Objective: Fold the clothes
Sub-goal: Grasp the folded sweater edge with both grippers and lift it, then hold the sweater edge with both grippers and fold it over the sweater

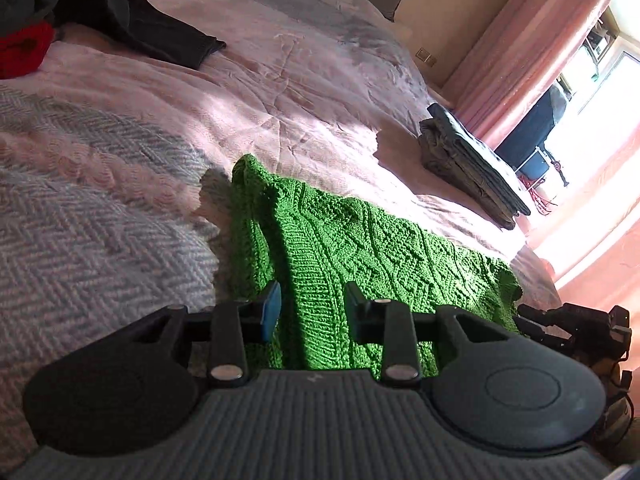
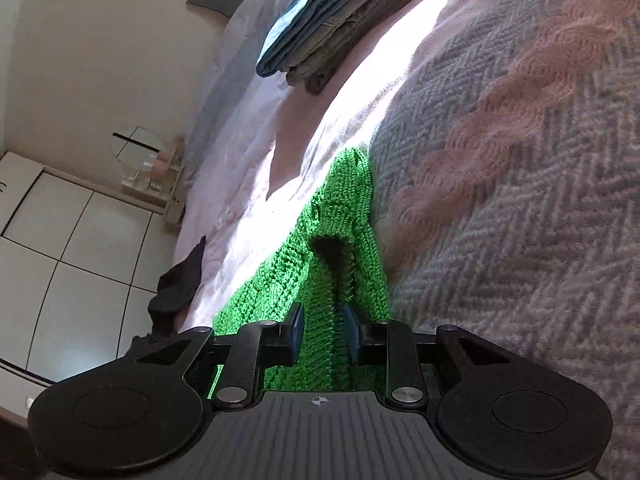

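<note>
The bright green cable-knit sweater (image 1: 344, 240) lies on the pink quilted bed cover (image 1: 260, 80) and runs back between the fingers of both grippers.

At the left gripper (image 1: 312, 312), a thick ribbed band of the knit fills the gap between the two fingers; the blue-padded finger (image 1: 272, 312) sits against its one side and the dark finger against the other, so the fingers look clamped on the sweater. Ahead of these fingers the knit spreads out flat, rising to a raised fold at its far end. A grey herringbone blanket (image 1: 88, 216) lies off to the side of the blue-padded finger.

At the right gripper (image 2: 322, 336), a narrow ridge of the same green sweater (image 2: 320, 248) stands between the fingers, which press it from both sides. Just beyond the fingertips the knit opens in a dark hollow, then narrows away along the blanket's edge.

Farther ahead a folded stack of grey-blue clothes (image 2: 340, 20) rests on the bed, well apart from the fingers.
</note>
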A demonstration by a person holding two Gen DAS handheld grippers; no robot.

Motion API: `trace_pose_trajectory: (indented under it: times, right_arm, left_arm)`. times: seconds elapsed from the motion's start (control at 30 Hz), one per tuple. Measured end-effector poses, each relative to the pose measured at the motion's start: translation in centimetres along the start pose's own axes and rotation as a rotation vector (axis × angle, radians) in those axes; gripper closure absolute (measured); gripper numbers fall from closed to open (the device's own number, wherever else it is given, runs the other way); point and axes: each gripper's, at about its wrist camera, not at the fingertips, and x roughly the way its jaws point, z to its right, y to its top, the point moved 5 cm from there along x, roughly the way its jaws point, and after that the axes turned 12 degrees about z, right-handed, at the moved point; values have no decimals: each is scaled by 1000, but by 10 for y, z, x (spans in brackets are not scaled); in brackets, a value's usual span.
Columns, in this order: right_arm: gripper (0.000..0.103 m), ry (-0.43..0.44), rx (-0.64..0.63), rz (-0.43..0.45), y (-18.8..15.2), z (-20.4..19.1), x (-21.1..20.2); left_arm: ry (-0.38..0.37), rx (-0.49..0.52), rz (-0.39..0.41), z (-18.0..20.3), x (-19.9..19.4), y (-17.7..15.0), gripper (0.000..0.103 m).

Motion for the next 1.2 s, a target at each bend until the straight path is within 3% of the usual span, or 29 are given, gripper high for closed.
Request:
trace_pose_trajectory:
  times: [0.23, 0.3, 0.43, 0.53, 0.6, 0.7, 0.9, 1.03, 1.2]
  right_arm:
    - [76, 47, -18, -56, -11, -5, 5]
    - [90, 42, -8, -71, -13, -2, 10]
    - [101, 20, -15, -71, -15, 0, 13]
    - [103, -43, -166, 7, -16, -18, 0]
    - [103, -130, -191, 44, -16, -16, -11]
    - [103, -165, -173, 23, -28, 0, -10]
    - [102, -216, -391, 40, -30, -40, -8]
    - [101, -150, -245, 110, -13, -42, 3]
    - [100, -184, -196, 152, -4, -28, 16]
  left_arm:
    - [1, -2, 2, 3, 8, 3, 75]
    - [4, -3, 1, 3, 11, 3, 75]
    - [7, -6, -2, 3, 15, 2, 75]
    - [3, 2, 4, 5, 14, 3, 75]
    - [5, 7, 4, 4, 14, 3, 75]
    - [15, 10, -9, 2, 16, 0, 75]
    - [3, 16, -13, 0, 13, -2, 75]
    - [-2, 2, -8, -3, 12, 0, 75]
    - [-7, 5, 8, -6, 5, 5, 74]
